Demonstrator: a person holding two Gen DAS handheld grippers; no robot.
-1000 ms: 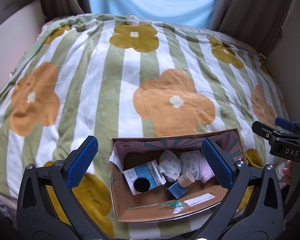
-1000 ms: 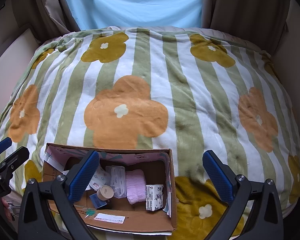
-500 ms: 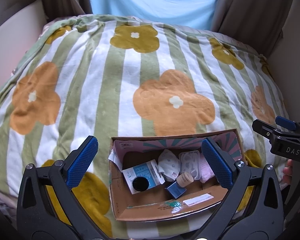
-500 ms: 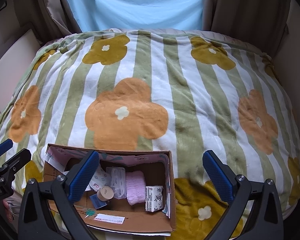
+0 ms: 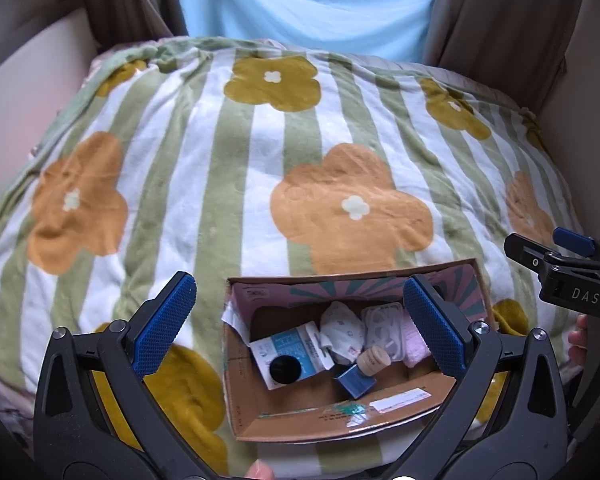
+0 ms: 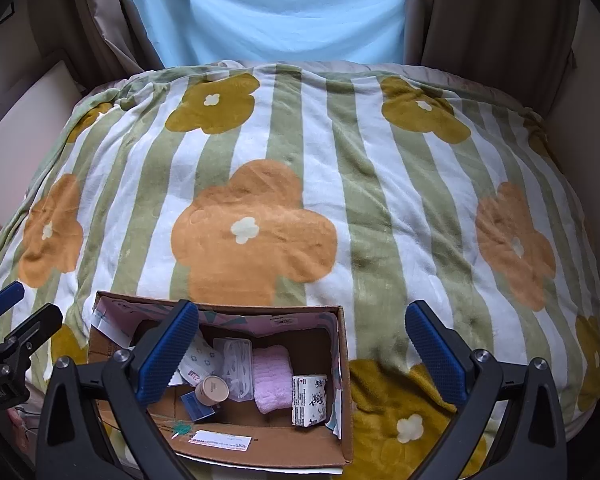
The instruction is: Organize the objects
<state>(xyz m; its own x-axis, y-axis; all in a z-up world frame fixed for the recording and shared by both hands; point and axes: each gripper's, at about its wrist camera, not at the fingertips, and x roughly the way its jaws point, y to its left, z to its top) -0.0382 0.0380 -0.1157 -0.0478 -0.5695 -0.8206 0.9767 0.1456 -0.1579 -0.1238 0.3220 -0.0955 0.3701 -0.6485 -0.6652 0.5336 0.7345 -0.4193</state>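
Note:
An open cardboard box [image 5: 260,426] [image 6: 342,392] sits on the near edge of a flowered blanket [image 5: 228,184] [image 6: 380,208]. Inside lie a blue-and-white packet with a black disc [image 5: 290,354], a patterned pouch [image 5: 342,330], a clear plastic pack [image 5: 382,324] [image 6: 236,360], a pink cloth [image 6: 272,376], a small tan jar [image 5: 374,360] [image 6: 212,389], a blue box [image 5: 354,380] and a tissue pack [image 6: 309,398]. My left gripper [image 5: 300,326] hangs open above the box. My right gripper [image 6: 302,350] is open too, above the box's right side. Neither holds anything.
The blanket covers a bed between pale side walls. Brown curtains [image 6: 480,12] and a light blue sheet [image 6: 276,8] stand at the far end. Part of a hand [image 5: 576,332] shows at the right edge of the left wrist view.
Both cameras have drifted slightly back and up, so the box sits a little lower in view. Nothing in the box has moved and both grippers stay open.

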